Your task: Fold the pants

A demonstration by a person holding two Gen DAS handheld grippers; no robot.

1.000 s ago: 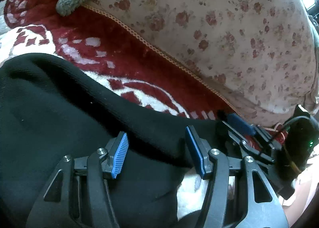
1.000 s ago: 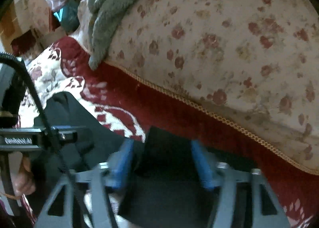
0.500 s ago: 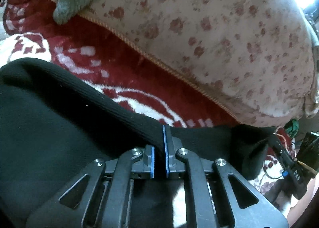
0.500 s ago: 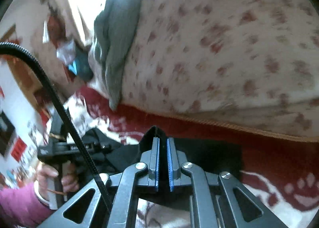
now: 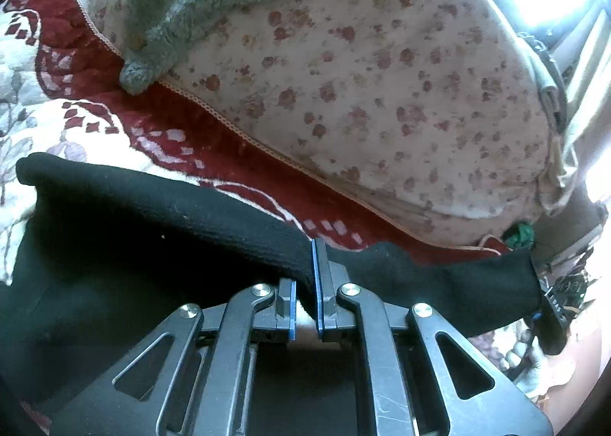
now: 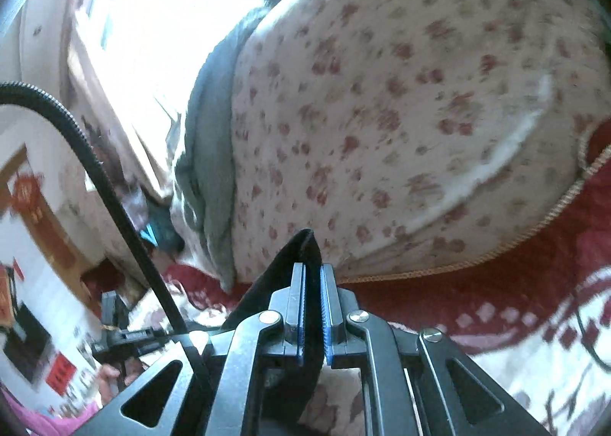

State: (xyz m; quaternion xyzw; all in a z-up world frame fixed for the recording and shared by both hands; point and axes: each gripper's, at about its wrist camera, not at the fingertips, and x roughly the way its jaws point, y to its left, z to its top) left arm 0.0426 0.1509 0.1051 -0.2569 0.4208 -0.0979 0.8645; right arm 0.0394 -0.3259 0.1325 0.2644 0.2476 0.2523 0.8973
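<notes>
The black pants (image 5: 152, 245) lie across a red and white patterned blanket (image 5: 179, 119), their ribbed edge stretched from left to right. My left gripper (image 5: 305, 283) is shut on that edge near its middle, the cloth pinched between the blue pads. At the far right of the left wrist view the edge (image 5: 496, 283) runs up to the other tool. In the right wrist view my right gripper (image 6: 313, 283) is shut on a lifted corner of the black pants (image 6: 301, 249), which sticks up above the fingertips.
A big floral quilt (image 5: 382, 92) bulges behind the pants, with a grey fleece garment (image 5: 183, 16) draped over it. A black cable (image 6: 95, 168) crosses the left of the right wrist view. A hand in a pink sleeve (image 6: 114, 375) holds the left tool there.
Both grippers went from open around the pants' edge to shut on it. Both then lifted, the right one swinging sideways and rolling, so the cloth edge now hangs taut between them.
</notes>
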